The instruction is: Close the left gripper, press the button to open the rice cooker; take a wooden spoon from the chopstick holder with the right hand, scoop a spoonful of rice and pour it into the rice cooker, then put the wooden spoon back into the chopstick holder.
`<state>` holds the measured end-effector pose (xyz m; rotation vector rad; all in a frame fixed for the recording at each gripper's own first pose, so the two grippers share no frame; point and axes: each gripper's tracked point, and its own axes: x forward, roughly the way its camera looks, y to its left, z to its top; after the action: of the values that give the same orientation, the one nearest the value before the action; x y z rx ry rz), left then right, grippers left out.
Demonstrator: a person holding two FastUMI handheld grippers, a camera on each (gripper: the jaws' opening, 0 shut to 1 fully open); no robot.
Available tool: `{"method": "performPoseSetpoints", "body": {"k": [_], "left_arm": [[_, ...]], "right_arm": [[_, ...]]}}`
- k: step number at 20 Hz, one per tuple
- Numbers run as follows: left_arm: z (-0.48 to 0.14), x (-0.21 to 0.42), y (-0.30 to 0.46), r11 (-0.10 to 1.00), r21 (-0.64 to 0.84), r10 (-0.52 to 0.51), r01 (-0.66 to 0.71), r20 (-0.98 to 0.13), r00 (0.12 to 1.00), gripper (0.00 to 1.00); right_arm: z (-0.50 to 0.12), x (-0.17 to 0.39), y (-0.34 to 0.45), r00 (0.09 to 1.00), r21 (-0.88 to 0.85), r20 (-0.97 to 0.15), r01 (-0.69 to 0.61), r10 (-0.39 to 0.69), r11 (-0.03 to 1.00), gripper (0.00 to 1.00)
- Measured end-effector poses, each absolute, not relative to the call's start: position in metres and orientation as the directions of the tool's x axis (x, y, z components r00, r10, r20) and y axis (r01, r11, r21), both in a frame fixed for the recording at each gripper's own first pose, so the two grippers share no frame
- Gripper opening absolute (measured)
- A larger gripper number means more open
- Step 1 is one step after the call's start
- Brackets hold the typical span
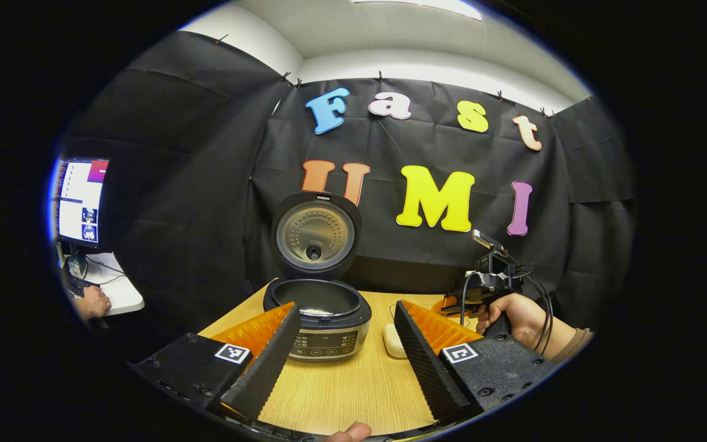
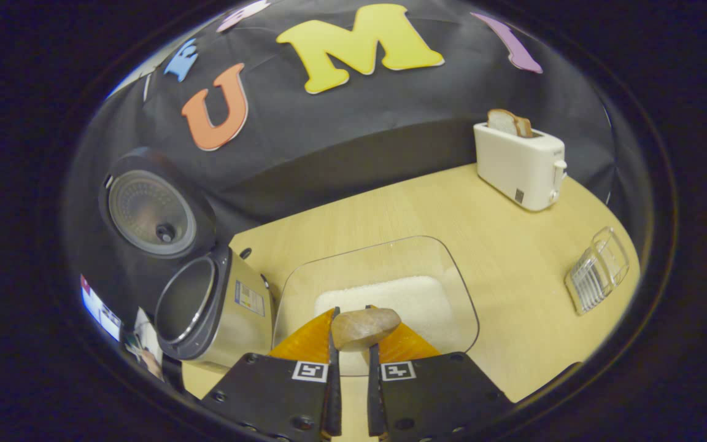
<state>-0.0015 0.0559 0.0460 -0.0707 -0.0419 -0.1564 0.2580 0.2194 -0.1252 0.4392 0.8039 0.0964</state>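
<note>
The rice cooker (image 1: 323, 316) stands open on the wooden table, its lid (image 1: 315, 236) raised upright behind the pot. My left gripper (image 1: 346, 316) is open, its fingers spread either side of the cooker's front and holding nothing. My right gripper (image 2: 351, 319) is shut on the wooden spoon (image 2: 364, 328), whose brown bowl sticks out just past the fingertips. The spoon hangs over the white rice (image 2: 402, 301) in a clear glass dish (image 2: 452, 270). The open cooker (image 2: 218, 310) sits just left of that dish. The right gripper (image 1: 490, 279) also appears at the table's right, held by a hand (image 1: 516, 316).
A white toaster (image 2: 520, 164) with a slice of bread (image 2: 510, 123) stands at the back right. A clear ribbed holder (image 2: 596, 270) rests near the table's right edge. A monitor (image 1: 80, 199) and a person's hand (image 1: 92, 302) are off to the left.
</note>
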Motion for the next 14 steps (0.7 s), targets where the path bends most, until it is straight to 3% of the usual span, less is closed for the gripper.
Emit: {"method": "performPoseSetpoints", "body": {"k": [5, 12, 14], "left_arm": [[0.046, -0.001, 0.054, 0.984, -0.064, -0.161, 0.164, 0.048, 0.986, 0.98], [0.042, 0.002, 0.053, 0.986, -0.059, -0.156, 0.158, 0.034, 0.987, 0.98], [0.041, 0.004, 0.055, 0.987, -0.059, -0.15, 0.152, 0.031, 0.988, 0.98]], "right_arm": [[-0.126, 0.261, 0.22, 0.678, 0.559, -0.655, 0.138, 0.334, 0.818, 0.17], [-0.148, 0.267, 0.208, 0.653, 0.798, -0.571, 0.3, 0.498, 0.523, 0.17], [-0.148, 0.269, 0.211, 0.654, 0.812, -0.555, 0.292, 0.514, 0.505, 0.17]]}}
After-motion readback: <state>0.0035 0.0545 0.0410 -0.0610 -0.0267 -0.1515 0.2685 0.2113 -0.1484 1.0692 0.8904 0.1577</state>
